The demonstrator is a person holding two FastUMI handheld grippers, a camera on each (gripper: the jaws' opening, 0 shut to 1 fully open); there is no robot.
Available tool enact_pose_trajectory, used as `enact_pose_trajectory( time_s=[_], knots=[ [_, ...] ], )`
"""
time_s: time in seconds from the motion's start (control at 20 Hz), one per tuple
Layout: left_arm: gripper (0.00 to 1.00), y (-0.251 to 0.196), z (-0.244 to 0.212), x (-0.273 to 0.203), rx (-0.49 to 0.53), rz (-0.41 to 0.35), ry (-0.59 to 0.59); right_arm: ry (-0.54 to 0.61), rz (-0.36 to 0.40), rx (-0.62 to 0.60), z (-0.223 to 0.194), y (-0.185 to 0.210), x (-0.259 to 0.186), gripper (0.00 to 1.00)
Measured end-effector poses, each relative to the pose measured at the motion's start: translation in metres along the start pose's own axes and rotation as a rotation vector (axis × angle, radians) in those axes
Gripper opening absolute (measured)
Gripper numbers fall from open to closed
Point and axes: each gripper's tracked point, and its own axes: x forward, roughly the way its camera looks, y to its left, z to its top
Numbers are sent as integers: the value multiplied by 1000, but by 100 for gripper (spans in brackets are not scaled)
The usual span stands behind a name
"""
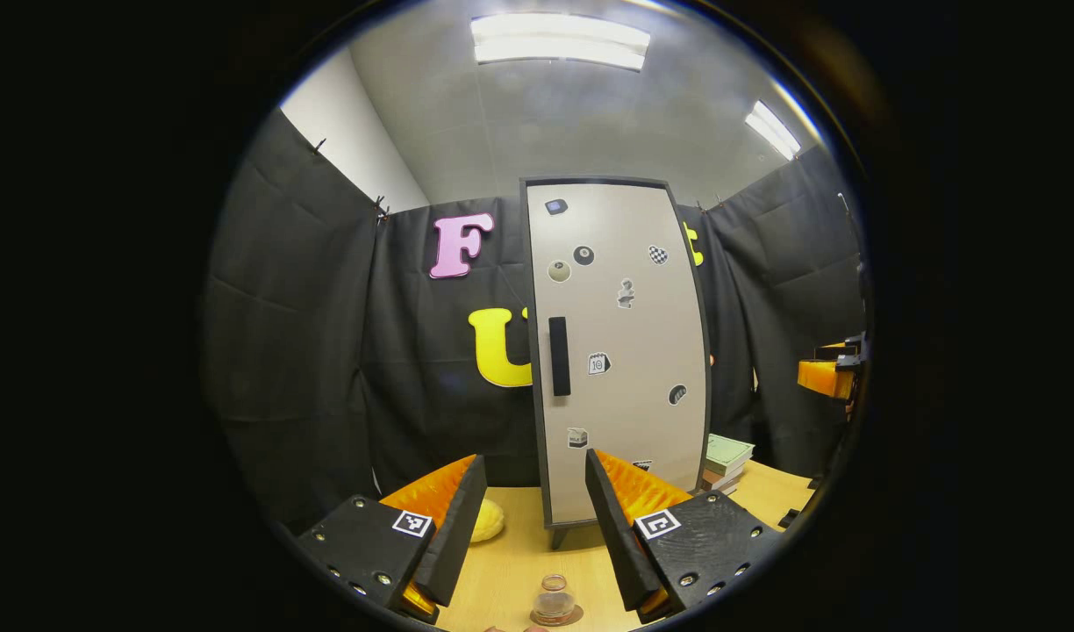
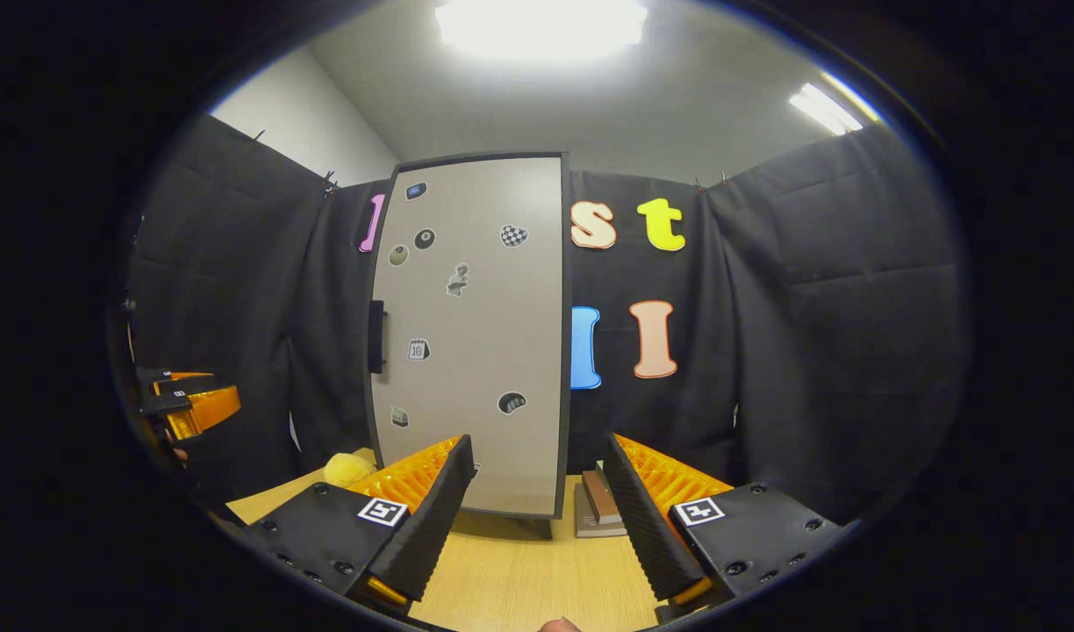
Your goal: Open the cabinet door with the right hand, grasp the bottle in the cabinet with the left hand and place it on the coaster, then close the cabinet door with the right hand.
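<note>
A tall grey cabinet (image 1: 620,351) stands on the wooden table with its door shut, a black handle (image 1: 559,355) on the door's left edge and several stickers on it. In the right gripper view the cabinet (image 2: 471,333) sits ahead and left, its handle (image 2: 376,336) on the left side. My left gripper (image 1: 535,518) is open, well short of the door. Below it, near the table's front edge, a small glass bottle (image 1: 554,601) stands on a round brown coaster (image 1: 576,618). My right gripper (image 2: 537,513) is open and holds nothing. The other gripper shows at far right (image 1: 831,373) and far left (image 2: 190,399).
A stack of books (image 1: 726,461) lies to the right of the cabinet, seen again behind the right gripper's fingers (image 2: 600,505). A yellow soft object (image 1: 487,520) lies on the table (image 1: 511,570) left of the cabinet. Black cloth walls close in the booth.
</note>
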Motion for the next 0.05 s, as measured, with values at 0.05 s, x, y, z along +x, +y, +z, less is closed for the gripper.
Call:
enact_pose_trajectory(
  time_s=[0.05],
  knots=[
    [66, 3, 0, 0, -3, 2, -1, -2, -3, -2, 0, 1, 0, 95]
  ],
)
